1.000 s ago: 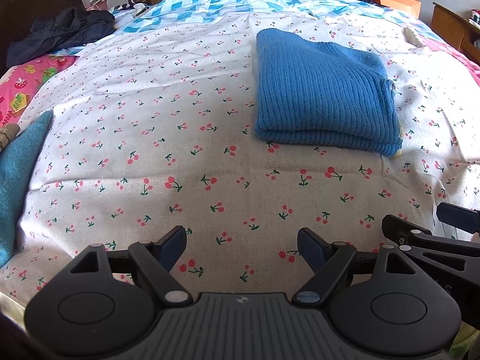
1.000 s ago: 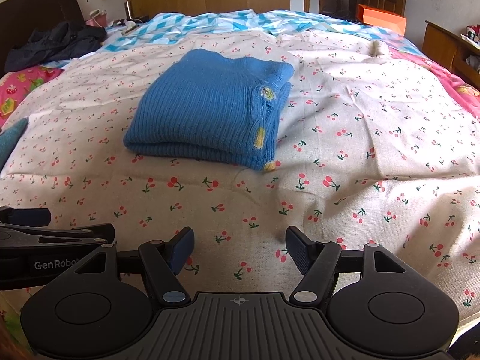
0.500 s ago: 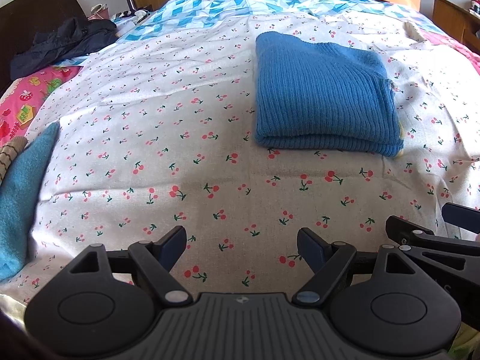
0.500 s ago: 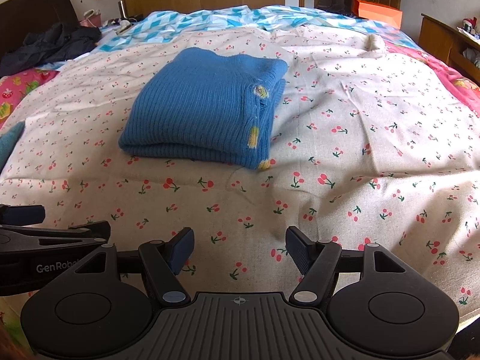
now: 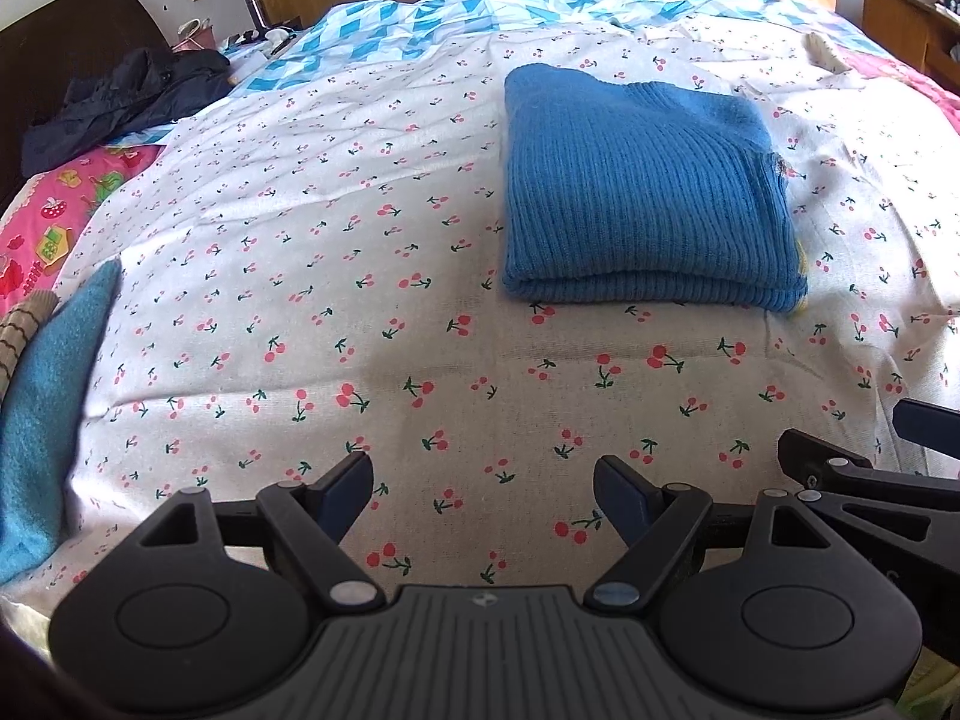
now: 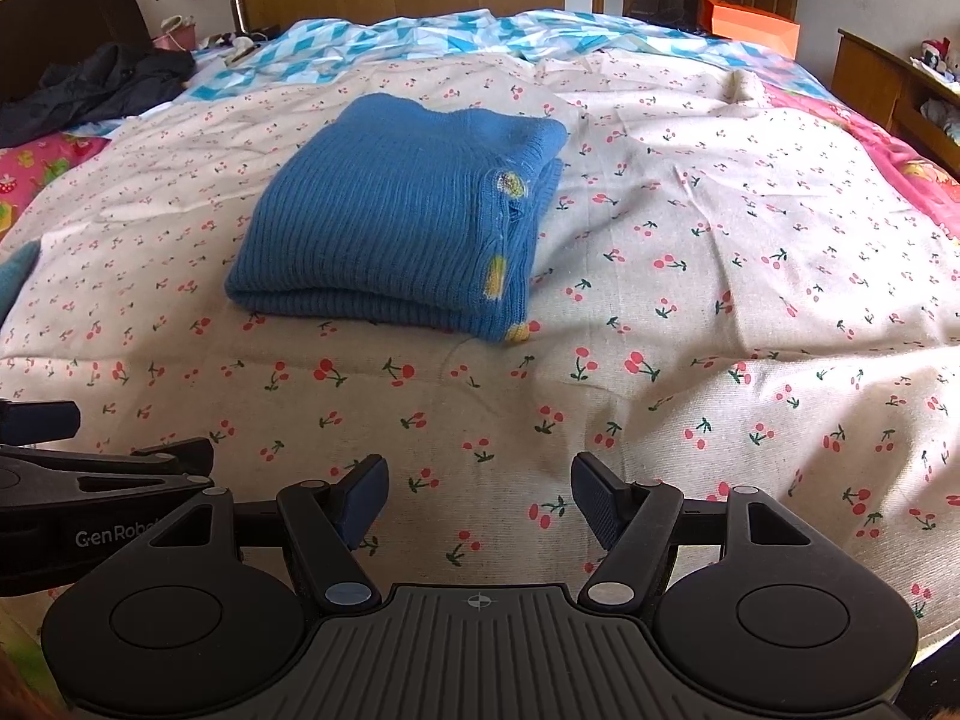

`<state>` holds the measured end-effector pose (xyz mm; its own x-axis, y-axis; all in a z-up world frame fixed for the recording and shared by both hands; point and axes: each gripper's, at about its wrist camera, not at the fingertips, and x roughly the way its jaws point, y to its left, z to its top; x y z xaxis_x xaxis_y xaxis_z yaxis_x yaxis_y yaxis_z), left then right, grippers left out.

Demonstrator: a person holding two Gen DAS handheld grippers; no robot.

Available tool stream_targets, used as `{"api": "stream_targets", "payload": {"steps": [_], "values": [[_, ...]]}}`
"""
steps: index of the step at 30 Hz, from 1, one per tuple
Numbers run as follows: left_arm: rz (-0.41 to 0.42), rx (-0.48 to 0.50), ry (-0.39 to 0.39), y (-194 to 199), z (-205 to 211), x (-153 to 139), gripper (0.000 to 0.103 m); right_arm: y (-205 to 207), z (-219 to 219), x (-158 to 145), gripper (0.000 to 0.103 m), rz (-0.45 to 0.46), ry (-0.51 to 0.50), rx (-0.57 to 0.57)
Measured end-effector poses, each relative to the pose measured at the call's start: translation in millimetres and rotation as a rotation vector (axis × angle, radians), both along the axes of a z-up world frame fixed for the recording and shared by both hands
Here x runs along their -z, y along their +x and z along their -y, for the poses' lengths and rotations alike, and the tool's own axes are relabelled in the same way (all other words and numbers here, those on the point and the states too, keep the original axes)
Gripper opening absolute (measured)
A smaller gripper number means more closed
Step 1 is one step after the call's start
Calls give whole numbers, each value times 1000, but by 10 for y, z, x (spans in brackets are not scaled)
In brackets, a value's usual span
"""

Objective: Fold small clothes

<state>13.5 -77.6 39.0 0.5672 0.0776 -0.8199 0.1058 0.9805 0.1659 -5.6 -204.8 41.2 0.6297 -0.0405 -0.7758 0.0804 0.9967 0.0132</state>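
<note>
The blue sweater [image 5: 645, 192] lies folded into a thick rectangle on the cherry-print bedspread [image 5: 372, 276], well in from the near edge of the bed and towards its middle. From the right wrist view it sits left of centre, its stacked layers open along the right side, where small yellow patches show.

The left gripper [image 5: 483, 495] hovers over bare bedspread near the bed's front edge, its fingers spread wide with nothing between them. The right gripper [image 6: 477, 498] is just beside it, fingers likewise spread and empty. Both are well apart from the sweater.

The sweater looks like a soft ribbed knit: light, limp, and grippy rather than slippery, not fragile. It should sag and unfold if lifted by one layer alone. A pinch through the whole stack at the rounded near fold, or at two corners together, would likely keep the bundle intact; the loose right edge is the poorer place to grab.

How many layers are in the stack cannot be counted, and the sleeves and neck are tucked out of sight. The far edge of the sweater is hidden behind its own bulk. A teal cloth [image 5: 54, 396] at the bed's left edge is cut off by the picture, as is a striped item beside it, so their shape is unclear. A dark jacket [image 5: 126, 96] lies crumpled at the far left corner.
</note>
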Motion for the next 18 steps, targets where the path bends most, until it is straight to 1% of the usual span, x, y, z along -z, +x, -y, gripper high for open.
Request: {"api": "stream_targets", "payload": {"steps": [6,13,18], "values": [[-1,2,4,6,4,9,84,19,-2,15,68,-7,-2,2],[4,5,6,13,12,4,81,9,-10,25,68,-13,1,-6],[10,7,-4,23,13,-24,81,-8,-3,-8,68,9,1,-4]]}}
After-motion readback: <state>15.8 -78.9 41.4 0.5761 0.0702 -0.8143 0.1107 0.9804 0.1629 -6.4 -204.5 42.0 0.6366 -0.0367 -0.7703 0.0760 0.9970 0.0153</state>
